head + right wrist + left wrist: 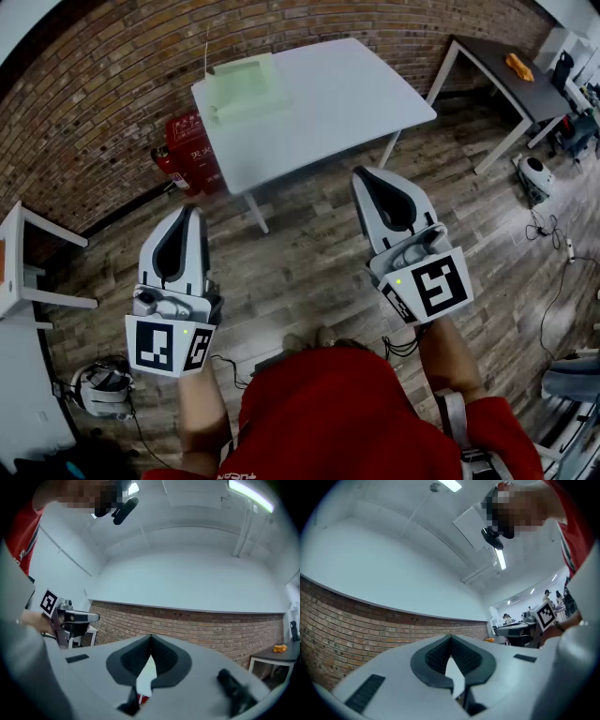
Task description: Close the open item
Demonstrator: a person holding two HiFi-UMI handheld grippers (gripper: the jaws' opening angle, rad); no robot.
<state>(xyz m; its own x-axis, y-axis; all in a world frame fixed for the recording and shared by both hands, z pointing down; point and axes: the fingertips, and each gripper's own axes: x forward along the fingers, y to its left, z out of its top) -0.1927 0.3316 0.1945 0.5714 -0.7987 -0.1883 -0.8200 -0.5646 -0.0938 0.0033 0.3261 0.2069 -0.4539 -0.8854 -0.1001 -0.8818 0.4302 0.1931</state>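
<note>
White and dark grey, the left gripper [194, 212] is held low at the lower left of the head view, its marker cube close to the person's red shirt [347, 412] and its tips pointing up the frame toward the brick wall [103, 84]. Its 2 fingers [184, 246] lie pressed together. In the left gripper view they meet at the tip, with only a narrow pale slit lower down; what shows through that slit is too small to tell. This view tilts up at the ceiling, and the floor is cut off.

At the upper middle of the head view stands a white desk [347, 103]. The pale green item [242, 89] lies on its left end, well apart from both grippers. It is small and washed out, so its kind and how far it gapes are hard to make out. Red extinguishers [187, 155] stand under that end of the desk.

The right gripper [360, 174] is held right of centre, angled up and to the left. Its 2 fingers [168, 660] likewise touch at the tip, nothing between them. At the upper right, a dark desk [497, 70] carries an orange thing [518, 67], too small to identify.
</note>
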